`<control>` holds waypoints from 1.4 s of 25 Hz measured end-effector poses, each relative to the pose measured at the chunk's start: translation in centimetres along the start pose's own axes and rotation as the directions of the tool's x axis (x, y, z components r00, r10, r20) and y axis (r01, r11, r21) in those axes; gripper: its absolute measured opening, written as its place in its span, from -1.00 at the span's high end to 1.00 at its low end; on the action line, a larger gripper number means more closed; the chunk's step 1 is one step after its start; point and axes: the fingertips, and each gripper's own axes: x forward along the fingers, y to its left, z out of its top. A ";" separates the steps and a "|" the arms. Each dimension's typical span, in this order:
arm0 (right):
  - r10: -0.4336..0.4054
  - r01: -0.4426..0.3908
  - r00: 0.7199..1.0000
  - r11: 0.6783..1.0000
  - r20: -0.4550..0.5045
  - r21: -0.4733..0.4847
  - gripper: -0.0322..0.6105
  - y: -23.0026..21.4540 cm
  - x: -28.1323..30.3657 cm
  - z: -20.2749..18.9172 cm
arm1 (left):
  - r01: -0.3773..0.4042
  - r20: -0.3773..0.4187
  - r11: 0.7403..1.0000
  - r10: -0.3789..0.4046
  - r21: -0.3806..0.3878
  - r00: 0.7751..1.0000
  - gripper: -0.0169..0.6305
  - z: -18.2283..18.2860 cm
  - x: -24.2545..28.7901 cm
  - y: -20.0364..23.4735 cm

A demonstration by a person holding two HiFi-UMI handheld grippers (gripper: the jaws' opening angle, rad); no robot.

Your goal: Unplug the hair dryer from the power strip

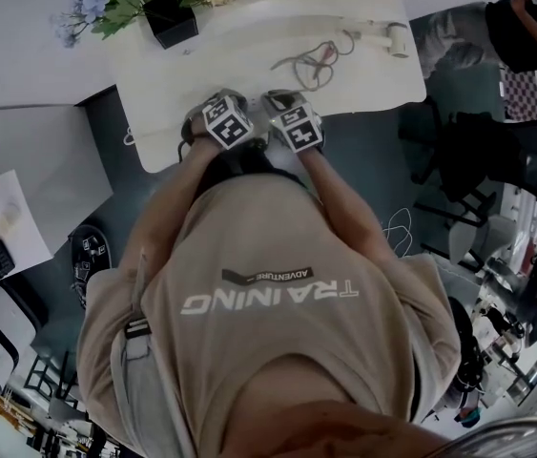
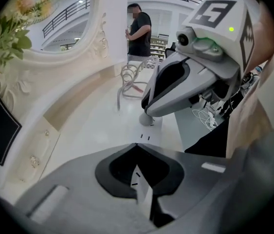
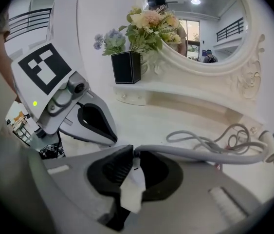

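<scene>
Both tools sit side by side at the near edge of the white dressing table [image 1: 249,36], marker cubes up and noses tilted down. Left gripper [image 2: 137,147]: the claw is closed, tips meeting, and clamped on the white power strip [image 2: 152,130]. A sliver of the strip's body with its dark slot marks shows in the gap between the pads. The strip runs away from this claw along the table top, towards the other tool. Right gripper [image 3: 133,154]: the claw is drawn in on the grey plug [image 2: 146,120]. In the left gripper view the plug is a round stub sitting on the strip's face, directly under the right claw's nose. It looks still seated, not lifted clear. The grey cord [image 3: 200,152] leaves the right claw's tips and runs to the right across the table, then into a loose coil [image 1: 316,63] near the table's middle. The hair dryer [image 1: 394,36], white, lies flat at the far right of the table, beyond the coil and well apart from both claws. A black vase with flowers [image 1: 171,17] stands at the far left of the table. An oval mirror [image 3: 200,23] in an ornate white frame rises behind the table's back ledge. A person [image 2: 139,28] in dark clothing stands in the background of the left gripper view.
</scene>
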 end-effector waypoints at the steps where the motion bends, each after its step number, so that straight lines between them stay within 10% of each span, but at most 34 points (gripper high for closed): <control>1: 0.017 -0.017 1.000 1.000 -0.009 0.009 0.74 0.0 0.0 0.1 | 0.000 -0.008 1.000 0.000 0.016 1.000 0.93 0.0 0.0 0.0; 22: -0.047 0.054 0.998 0.983 0.048 -0.175 0.75 0.6 -0.6 -0.1 | 0.031 -0.115 0.999 -0.028 0.026 0.993 0.93 0.0 0.6 -0.1; 28: -0.018 0.088 0.961 0.966 0.275 -0.243 0.75 0.5 -4.1 9.5 | 0.066 -0.109 0.998 -0.066 -0.005 0.992 0.93 0.1 0.4 0.2; 35: 0.030 -0.022 0.963 0.999 0.269 -0.034 0.74 -1.8 -5.5 8.5 | 0.061 -0.064 0.998 -0.063 -0.030 0.996 0.93 0.1 0.2 0.0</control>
